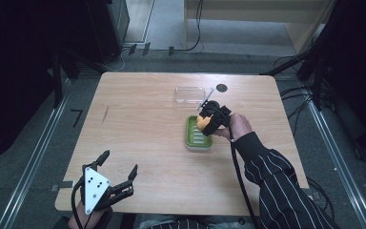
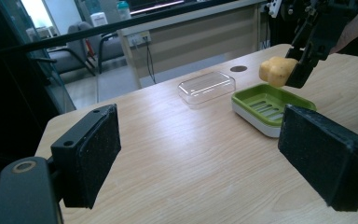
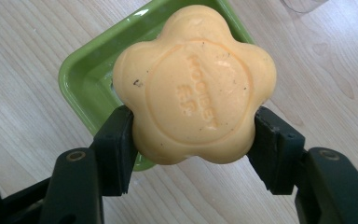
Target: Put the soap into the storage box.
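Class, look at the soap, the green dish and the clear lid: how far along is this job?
Done: the right gripper is shut on the yellow flower-shaped soap, lifted clear of the table. In hand: it holds the soap above the green soap dish. Left: likely lowering the soap into the dish and perhaps fitting the clear lid, which lies beside it. The left gripper is open, idle.

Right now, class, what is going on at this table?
A person's right tongs grip a yellow flower-shaped soap bar by its sides, holding it just above a green slotted soap dish. A clear plastic lid lies beside the dish. The left tongs stand open and empty near the wooden table's front edge.
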